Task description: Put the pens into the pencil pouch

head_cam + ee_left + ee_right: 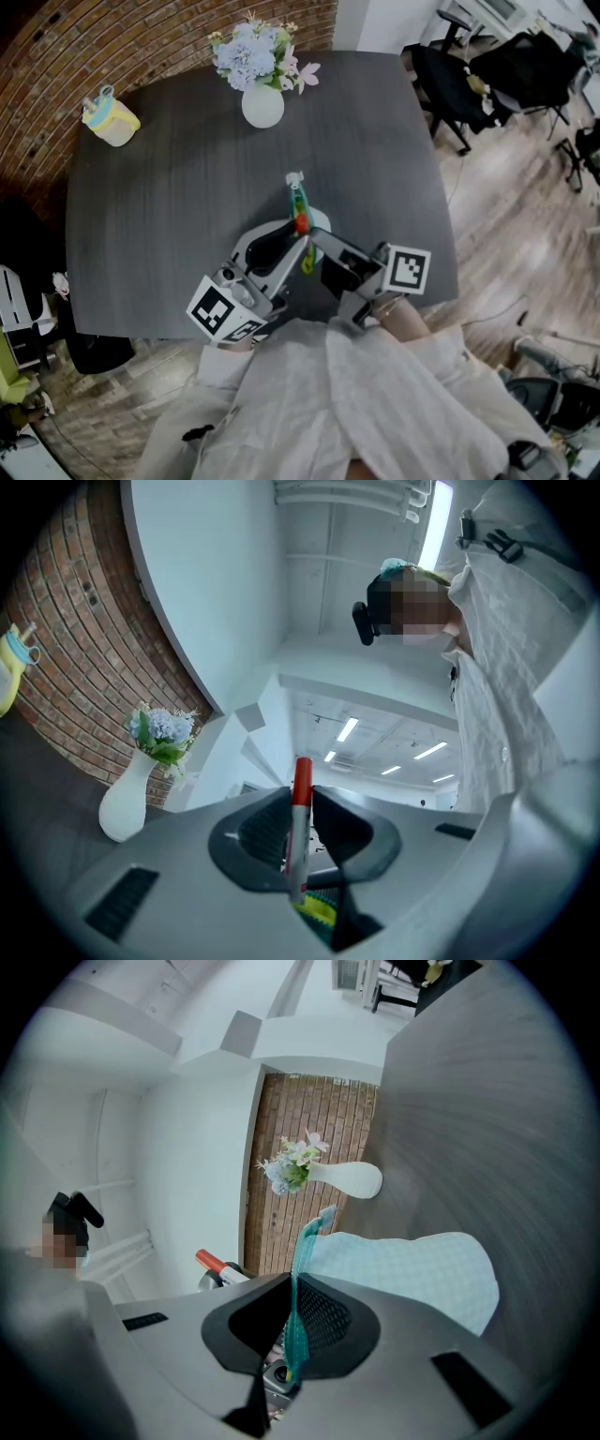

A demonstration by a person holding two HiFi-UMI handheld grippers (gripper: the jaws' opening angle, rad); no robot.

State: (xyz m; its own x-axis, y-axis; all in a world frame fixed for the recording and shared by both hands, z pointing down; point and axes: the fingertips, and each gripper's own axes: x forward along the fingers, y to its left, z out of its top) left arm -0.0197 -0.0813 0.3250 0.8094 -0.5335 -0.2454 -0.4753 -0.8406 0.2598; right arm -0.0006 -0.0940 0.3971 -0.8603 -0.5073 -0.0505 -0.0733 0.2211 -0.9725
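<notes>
Left gripper (300, 827) fingers (258, 832) clamp red-capped pen (299, 832) upright; white flower vase (131, 789) left.

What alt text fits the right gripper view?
The right gripper pinches the teal edge of a pale blue pencil pouch. Behind it are a dark grey table and a white vase of flowers; a red-capped pen shows at left.

Left tool (300, 803) clamped on pen (301, 785), angled slightly up. Right tool (289, 1288) held level, pinched on edge of pouch (412, 1269).
</notes>
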